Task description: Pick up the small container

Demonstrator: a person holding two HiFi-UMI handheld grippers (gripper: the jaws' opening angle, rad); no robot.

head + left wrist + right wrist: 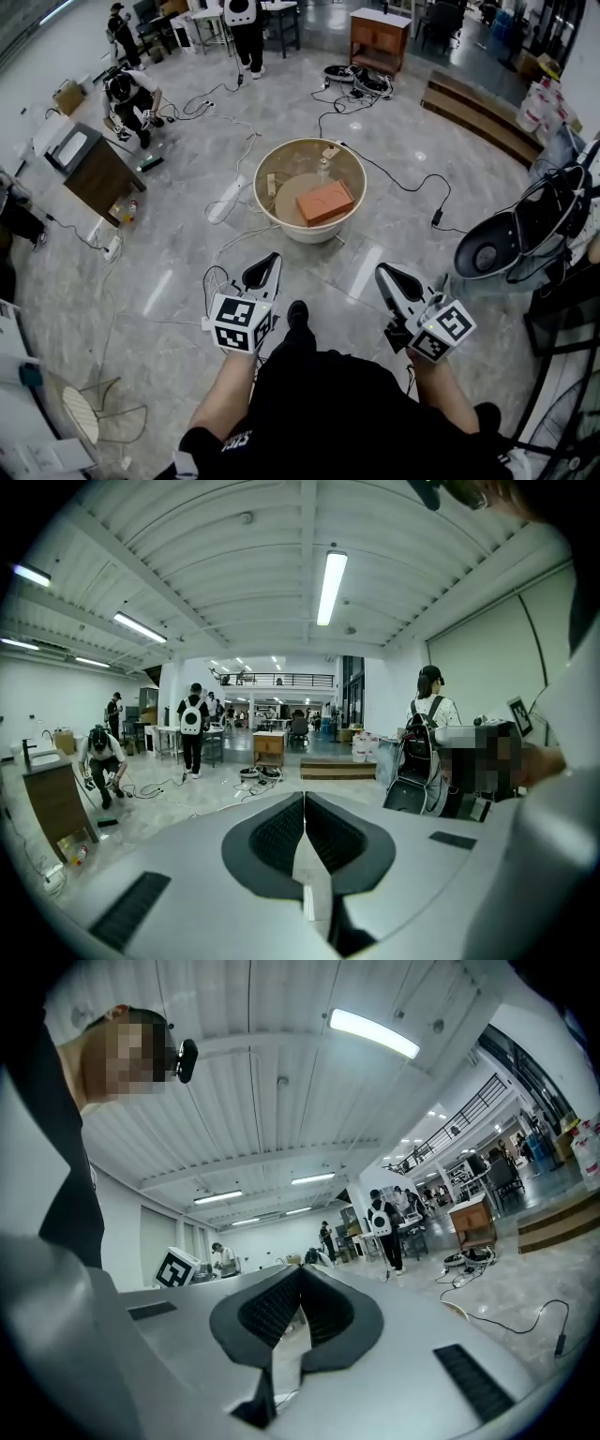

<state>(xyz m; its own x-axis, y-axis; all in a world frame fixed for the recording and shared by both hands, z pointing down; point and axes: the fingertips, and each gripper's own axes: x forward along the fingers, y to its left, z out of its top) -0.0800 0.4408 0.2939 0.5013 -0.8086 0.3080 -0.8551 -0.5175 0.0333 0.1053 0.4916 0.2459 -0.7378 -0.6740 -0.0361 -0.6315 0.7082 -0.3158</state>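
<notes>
beige round tub on the floor holds an orange box and small bits; which one is the small container is too small to tell; it lies straight ahead, well apart, midway between left gripper and right gripper; both sets of jaws are pressed together, empty

Small container: I see one small, pale, see-through-looking item on the round tabletop. It sits in the far half, near the far edge and slightly right of centre. Looks upright to me. It's too small to tell lid or contents.
</notes>
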